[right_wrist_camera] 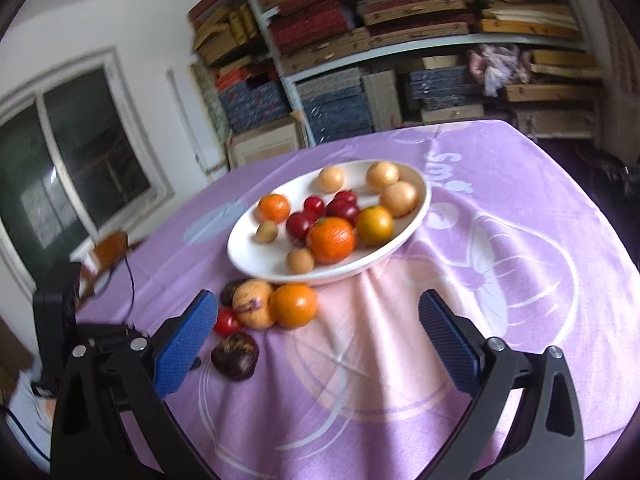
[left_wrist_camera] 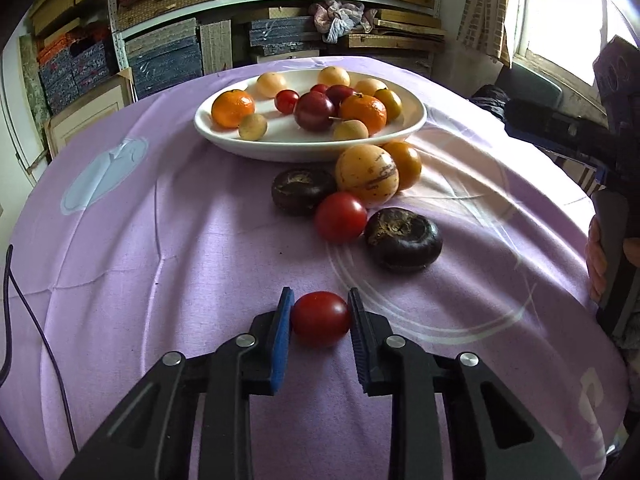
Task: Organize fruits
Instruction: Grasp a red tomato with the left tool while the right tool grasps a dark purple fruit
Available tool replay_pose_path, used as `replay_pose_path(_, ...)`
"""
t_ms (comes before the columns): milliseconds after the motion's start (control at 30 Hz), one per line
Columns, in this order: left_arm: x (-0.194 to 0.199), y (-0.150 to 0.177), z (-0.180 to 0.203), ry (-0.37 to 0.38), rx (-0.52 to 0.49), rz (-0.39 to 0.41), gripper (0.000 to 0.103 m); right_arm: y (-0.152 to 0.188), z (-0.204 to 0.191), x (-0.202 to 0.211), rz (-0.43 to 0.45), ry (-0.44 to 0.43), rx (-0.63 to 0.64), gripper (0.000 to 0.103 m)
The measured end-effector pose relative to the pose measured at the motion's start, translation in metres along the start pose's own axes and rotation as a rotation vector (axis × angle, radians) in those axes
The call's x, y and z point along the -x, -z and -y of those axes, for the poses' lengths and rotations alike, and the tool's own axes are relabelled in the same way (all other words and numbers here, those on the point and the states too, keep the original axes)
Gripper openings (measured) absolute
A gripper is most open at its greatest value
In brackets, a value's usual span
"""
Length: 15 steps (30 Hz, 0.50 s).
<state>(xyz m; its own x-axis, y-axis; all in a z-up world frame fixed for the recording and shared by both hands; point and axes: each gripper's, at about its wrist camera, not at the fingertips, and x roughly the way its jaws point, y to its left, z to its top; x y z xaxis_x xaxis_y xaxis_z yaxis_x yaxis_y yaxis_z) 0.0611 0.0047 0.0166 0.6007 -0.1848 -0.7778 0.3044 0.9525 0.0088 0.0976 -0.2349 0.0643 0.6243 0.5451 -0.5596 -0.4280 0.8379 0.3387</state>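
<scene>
A white oval plate (left_wrist_camera: 412, 118) (right_wrist_camera: 248, 258) on a purple cloth holds several oranges, plums and small tan fruits. In front of it lie a striped tan fruit (left_wrist_camera: 366, 174) (right_wrist_camera: 252, 308), an orange (left_wrist_camera: 408, 164) (right_wrist_camera: 294, 305), two dark purple fruits (left_wrist_camera: 302, 190) (left_wrist_camera: 402, 238) (right_wrist_camera: 235, 355) and a red tomato (left_wrist_camera: 340, 216) (right_wrist_camera: 227, 322). My left gripper (left_wrist_camera: 320, 318) is shut on another red tomato (left_wrist_camera: 320, 317), low over the cloth. My right gripper (right_wrist_camera: 316, 336) is open and empty, above the cloth near the loose fruits.
Shelves (left_wrist_camera: 280, 20) (right_wrist_camera: 400, 40) stacked with boxes stand behind the table. A dark cable (left_wrist_camera: 36, 320) runs along the cloth's left edge. The right gripper's body and the hand that holds it (left_wrist_camera: 612, 208) show at the right edge. A window (right_wrist_camera: 72, 168) is at the left.
</scene>
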Motion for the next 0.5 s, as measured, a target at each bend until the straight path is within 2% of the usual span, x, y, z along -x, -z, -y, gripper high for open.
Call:
replay_pose_path(200,0.002,0.002,-0.003,-0.019,0.009,0.0,0.027,0.013,-0.039,-0.012,-0.082,0.007,0.184,0.098)
replay_pose_path(267,0.001,0.001,-0.007,-0.019,0.026,-0.002,0.027,0.02,-0.052,-0.02,-0.118,0.009,0.241,0.09)
replay_pose_path(300,0.001,0.001,-0.008,-0.022,0.029,-0.002,0.027,0.023,-0.059,-0.026,-0.142,0.011,0.266,0.079)
replay_pose_path(367,0.001,0.001,-0.009,-0.023,0.032,-0.002,0.027,0.026,-0.069,-0.038,-0.194,0.025,0.314,0.067)
replay_pose_path(500,0.001,0.002,-0.01,-0.029,0.035,-0.002,0.027,0.029,-0.08,-0.056,-0.248,0.041,0.35,0.067)
